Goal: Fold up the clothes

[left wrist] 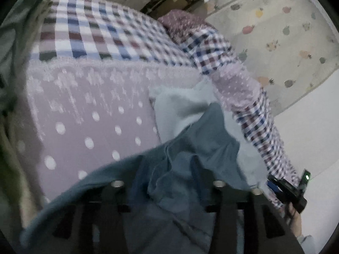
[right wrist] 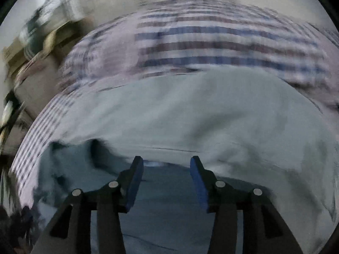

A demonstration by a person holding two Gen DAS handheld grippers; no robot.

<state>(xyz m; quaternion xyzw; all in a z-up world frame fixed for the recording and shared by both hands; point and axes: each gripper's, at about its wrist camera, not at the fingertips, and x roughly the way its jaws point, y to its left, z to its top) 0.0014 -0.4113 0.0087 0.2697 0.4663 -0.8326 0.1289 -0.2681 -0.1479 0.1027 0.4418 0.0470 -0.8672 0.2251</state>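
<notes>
We cannot make out the fingers of the left hand-held gripper (left wrist: 167, 190): blue-grey cloth is draped over them and hides the tips, so we cannot tell whether they are spread or pinched on the fabric. That cloth belongs to the blue-grey garment (left wrist: 190, 139), which bunches in soft folds over the gripper's frame and runs out of the left wrist view at the bottom edge. Behind it lies a pale, almost white garment (left wrist: 180, 103), partly covered by the blue one, its outline unclear. Both rest on a bed with a lilac polka-dot cover (left wrist: 89, 127) and a checked sheet (left wrist: 89, 33) beyond; a fruit-patterned rug (left wrist: 275, 31) lies on the floor past the bed. At the right edge a dark device with a green light (left wrist: 296, 186) is cut off. The right wrist view is heavily smeared, so the check pattern reads only as streaks. There, the right hand-held gripper (right wrist: 166, 165) stands wide, its blue pads (right wrist: 135, 182) apart and holding nothing, hovering over the blue-grey garment just where the pale cloth meets it.
</notes>
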